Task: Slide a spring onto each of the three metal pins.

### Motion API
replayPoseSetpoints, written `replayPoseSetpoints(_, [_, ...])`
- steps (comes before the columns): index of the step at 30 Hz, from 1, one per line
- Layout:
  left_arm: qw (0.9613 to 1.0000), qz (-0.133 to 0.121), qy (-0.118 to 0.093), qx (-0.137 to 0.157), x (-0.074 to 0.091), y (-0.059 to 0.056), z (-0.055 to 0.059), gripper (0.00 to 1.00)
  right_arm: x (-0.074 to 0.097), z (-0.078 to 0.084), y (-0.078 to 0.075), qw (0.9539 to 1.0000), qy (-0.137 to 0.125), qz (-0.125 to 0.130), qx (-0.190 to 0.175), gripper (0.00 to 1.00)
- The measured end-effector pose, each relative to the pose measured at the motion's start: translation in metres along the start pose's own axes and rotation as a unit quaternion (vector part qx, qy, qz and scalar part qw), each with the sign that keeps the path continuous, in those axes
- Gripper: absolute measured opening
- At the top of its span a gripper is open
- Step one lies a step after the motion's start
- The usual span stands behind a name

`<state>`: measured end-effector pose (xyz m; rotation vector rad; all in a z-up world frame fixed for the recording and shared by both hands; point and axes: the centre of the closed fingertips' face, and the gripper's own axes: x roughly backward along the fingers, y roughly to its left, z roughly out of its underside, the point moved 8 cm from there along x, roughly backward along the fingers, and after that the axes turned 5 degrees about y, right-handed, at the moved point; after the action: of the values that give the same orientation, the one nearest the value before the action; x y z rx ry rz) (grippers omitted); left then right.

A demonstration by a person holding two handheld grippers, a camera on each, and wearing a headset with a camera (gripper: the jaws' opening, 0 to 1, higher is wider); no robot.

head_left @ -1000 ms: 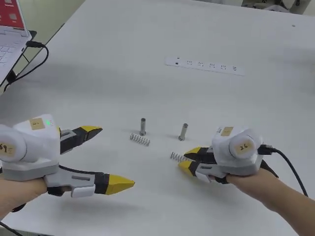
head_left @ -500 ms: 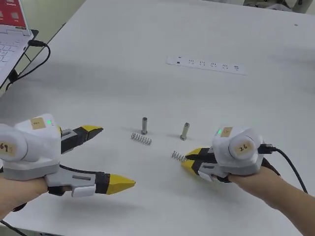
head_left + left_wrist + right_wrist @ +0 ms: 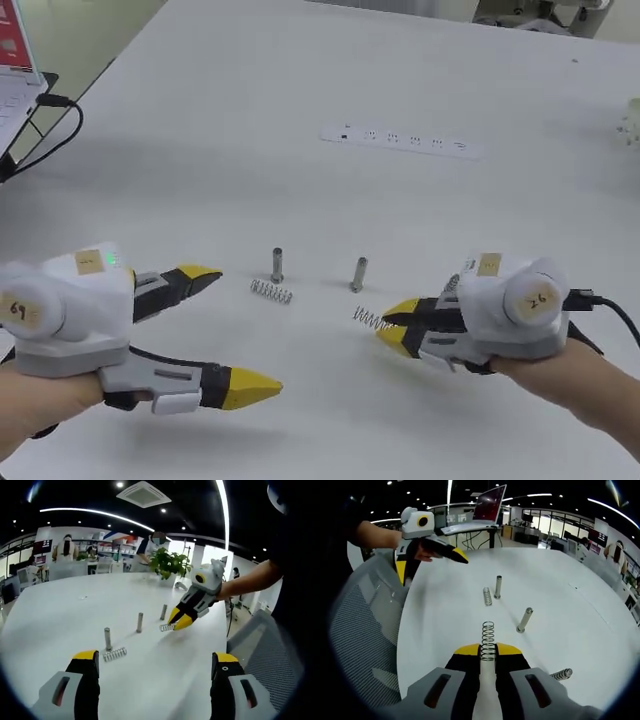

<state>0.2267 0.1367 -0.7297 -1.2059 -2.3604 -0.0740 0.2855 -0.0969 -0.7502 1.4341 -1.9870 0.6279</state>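
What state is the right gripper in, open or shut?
Shut on a spring. In the right gripper view the right gripper has its jaws clamped on the near end, the rest sticking out ahead.

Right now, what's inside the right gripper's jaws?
A spring: the right gripper is shut on its near end, and the rest sticks out forward. How far it reaches back between the jaws is hidden.

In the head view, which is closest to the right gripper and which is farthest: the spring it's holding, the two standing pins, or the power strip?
1. Held spring, in the right gripper jaws.
2. Right pin, just beyond the tips.
3. Left pin, further left, beside a loose spring.
4. Power strip, far back.
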Motion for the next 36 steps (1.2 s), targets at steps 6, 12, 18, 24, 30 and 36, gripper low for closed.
replayPoseSetpoints(6, [0.9999, 0.012, 0.002, -0.009, -0.006, -0.002, -0.006, 0.89, 0.009, -0.004, 0.003, 0.9999, -0.004, -0.006, 0.015, 0.08])
replayPoseSetpoints(12, [0.9994, 0.03, 0.004, -0.016, -0.014, -0.008, -0.011, 0.86, 0.015, -0.012, 0.011, 0.9986, -0.008, -0.025, 0.046, 0.08])
replayPoseSetpoints(18, [0.9983, 0.053, 0.003, -0.026, -0.026, -0.015, -0.017, 0.81, 0.02, -0.019, 0.016, 0.9969, -0.015, -0.04, 0.066, 0.08])
replayPoseSetpoints(24, [0.9967, 0.073, 0.003, -0.037, -0.038, -0.019, -0.023, 0.75, 0.022, -0.022, 0.019, 0.9954, -0.015, -0.048, 0.082, 0.08])
replayPoseSetpoints(30, [0.9944, 0.099, 0.004, -0.036, -0.045, -0.024, -0.025, 0.56, 0.026, -0.024, 0.022, 0.9935, -0.015, -0.057, 0.097, 0.08])
replayPoseSetpoints(36, [0.9925, 0.114, 0.002, -0.045, -0.055, -0.03, -0.03, 0.5, 0.027, -0.026, 0.026, 0.9915, -0.015, -0.066, 0.111, 0.08])
